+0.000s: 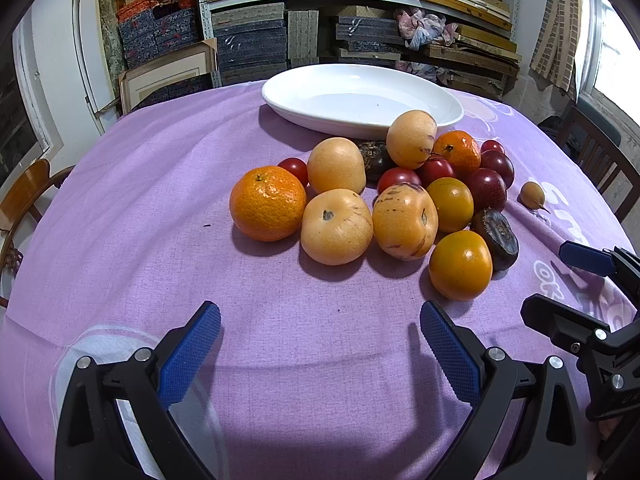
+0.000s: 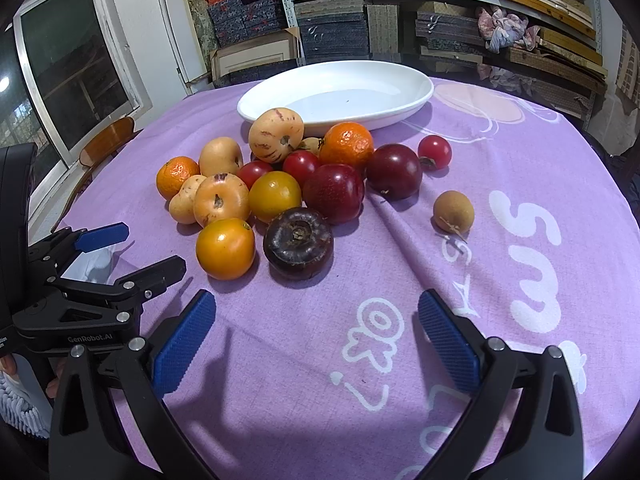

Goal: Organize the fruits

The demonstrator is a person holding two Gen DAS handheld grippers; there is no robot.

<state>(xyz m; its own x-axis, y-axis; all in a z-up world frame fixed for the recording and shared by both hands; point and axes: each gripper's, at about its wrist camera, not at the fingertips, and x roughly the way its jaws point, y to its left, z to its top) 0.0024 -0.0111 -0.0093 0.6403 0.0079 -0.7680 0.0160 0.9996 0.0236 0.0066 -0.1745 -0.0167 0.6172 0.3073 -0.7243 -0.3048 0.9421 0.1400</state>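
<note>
Beside piled fruits [image 2: 280, 184], oval plate [image 2: 416, 104] lying crosswise.

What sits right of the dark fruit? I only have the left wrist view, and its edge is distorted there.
Observer: The right wrist view shows a small brown fruit lying alone on the cloth, apart from the pile.
Operator: Is the white dish hiding any fruit behind its near rim?
Observer: No; the white dish holds nothing, its whole floor is bare.
Operator: How many dark red plum-like fruits? They overlap for me.
Observer: Two large ones side by side, dark red fruit touching its neighbour.
Operator: And the right tongs?
Observer: The right tongs are open over bare cloth, nothing between them.
</note>
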